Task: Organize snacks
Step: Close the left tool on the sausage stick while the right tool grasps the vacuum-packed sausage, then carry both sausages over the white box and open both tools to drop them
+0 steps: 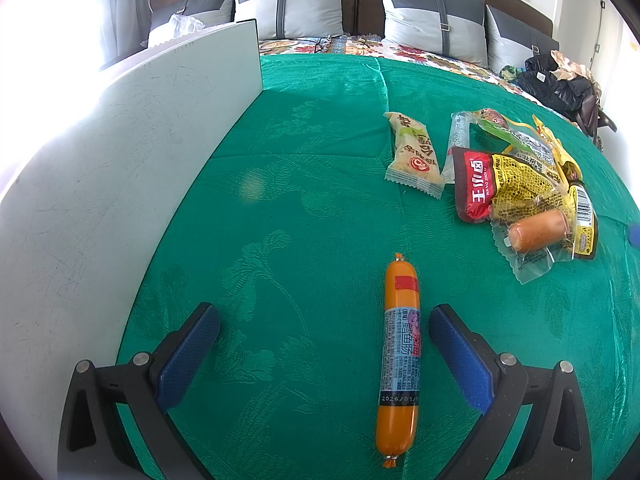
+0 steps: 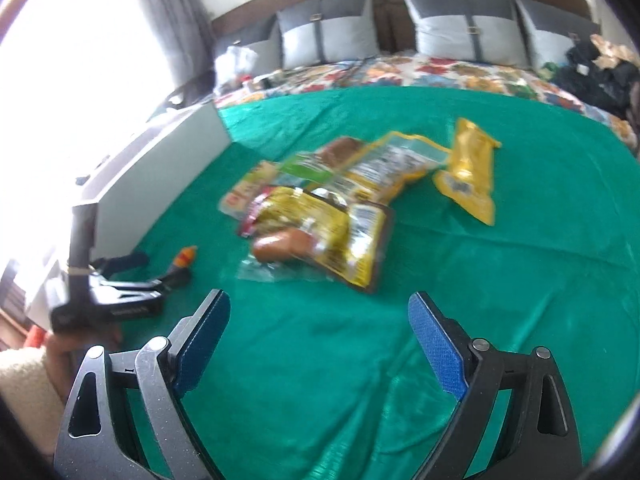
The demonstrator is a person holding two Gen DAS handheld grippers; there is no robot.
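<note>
- The left claw (image 1: 324, 328) is spread wide and grasps nothing; it hovers low over the green cloth (image 1: 300, 200) covering the bed.
- An orange sausage stick (image 1: 398, 360) lies lengthwise in the gap, close to the right blue pad (image 1: 460, 364) without touching it, and well clear of the left pad.
- The right claw (image 2: 320, 324) is likewise released and empty, with bare green cloth between its pads; its view is blurred by motion.
- Left of the left claw, a white board (image 1: 132, 152) stands on edge along the cloth's left side, walling that side; I cannot tell whether it belongs to a box.
- Open cloth runs from the sausage stick to the far pillows (image 1: 292, 4), and there is free room between the board and the snacks.
- On the far right lies a pale cracker pack (image 1: 414, 156), just beside a heap of snack packets (image 1: 520, 188): a red-and-yellow pouch, a clear-wrapped sausage, and green and yellow wrappers overlapping.
- In the right wrist view a separate yellow packet (image 2: 470, 172) lies at the heap's far right edge.
- The bed's right edge holds dark clothing (image 1: 560, 84).
</note>
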